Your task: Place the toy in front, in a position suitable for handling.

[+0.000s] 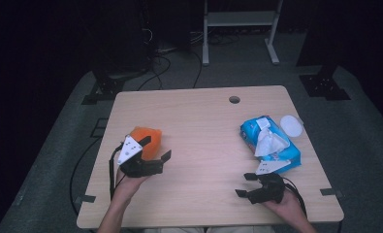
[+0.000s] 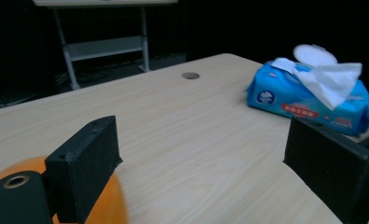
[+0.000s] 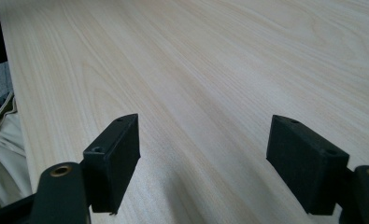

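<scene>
Two grippers are over the desk (image 1: 203, 116), each held in one hand. Near the left edge, the left gripper (image 1: 156, 148) has its jaws apart with nothing between them; the orange thing (image 1: 148, 141) lies just beside its far jaw, and I cannot tell if they touch. In the left gripper view this orange thing (image 2: 105, 205) shows behind the left jaw. Near the front right corner, the right gripper (image 1: 245, 184) points toward the middle of the desk, jaws apart over bare wood. Close to the right edge lies the blue pack (image 1: 271, 143), a white wipe (image 1: 269, 141) standing out of its top, with a white lid (image 1: 291, 125) at its far side.
</scene>
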Demonstrator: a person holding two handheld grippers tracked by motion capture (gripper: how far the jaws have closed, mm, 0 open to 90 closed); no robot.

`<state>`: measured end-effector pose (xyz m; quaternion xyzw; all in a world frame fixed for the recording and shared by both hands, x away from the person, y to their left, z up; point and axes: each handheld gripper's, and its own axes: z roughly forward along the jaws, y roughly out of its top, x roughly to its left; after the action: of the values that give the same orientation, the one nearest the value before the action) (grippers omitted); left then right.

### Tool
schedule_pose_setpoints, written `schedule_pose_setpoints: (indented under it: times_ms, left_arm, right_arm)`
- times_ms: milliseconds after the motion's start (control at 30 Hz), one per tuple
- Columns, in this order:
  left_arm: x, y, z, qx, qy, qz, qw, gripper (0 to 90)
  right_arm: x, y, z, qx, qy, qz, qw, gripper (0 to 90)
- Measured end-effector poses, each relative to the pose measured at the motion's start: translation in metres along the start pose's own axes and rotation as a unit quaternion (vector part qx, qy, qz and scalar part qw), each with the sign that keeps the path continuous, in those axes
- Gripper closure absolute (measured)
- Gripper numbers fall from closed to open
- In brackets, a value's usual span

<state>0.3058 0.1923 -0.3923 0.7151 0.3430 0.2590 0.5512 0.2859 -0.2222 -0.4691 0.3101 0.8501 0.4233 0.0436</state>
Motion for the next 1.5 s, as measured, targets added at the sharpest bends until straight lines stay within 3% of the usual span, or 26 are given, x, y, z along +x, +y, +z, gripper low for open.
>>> schedule_pose_setpoints:
  times_ms: [200, 367, 600, 1100, 1500]
  left_arm:
    - [0.019, 0.005, -0.018, -0.031, 0.038, -0.013, 0.9987, 10.0]
    - [0.032, 0.004, -0.027, -0.040, 0.061, -0.023, 0.9971, 9.9]
    - [0.055, -0.008, -0.034, -0.032, 0.098, -0.043, 0.9937, 9.9]
    - [0.073, -0.028, -0.031, -0.009, 0.127, -0.056, 0.9903, 9.9]
    - [0.079, -0.036, -0.029, 0.003, 0.141, -0.060, 0.9881, 9.9]
  right_arm:
    - [0.003, 0.000, 0.000, -0.001, 0.000, -0.003, 1.0000, 24.6]
    - [0.005, 0.000, 0.001, 0.004, 0.001, -0.006, 1.0000, 24.7]
    - [0.002, 0.000, 0.003, 0.005, 0.005, -0.003, 1.0000, 24.6]
    - [0.004, 0.000, 0.004, 0.009, 0.008, -0.003, 0.9999, 24.6]
    - [0.006, 0.000, 0.005, 0.012, 0.010, -0.006, 0.9999, 24.7]
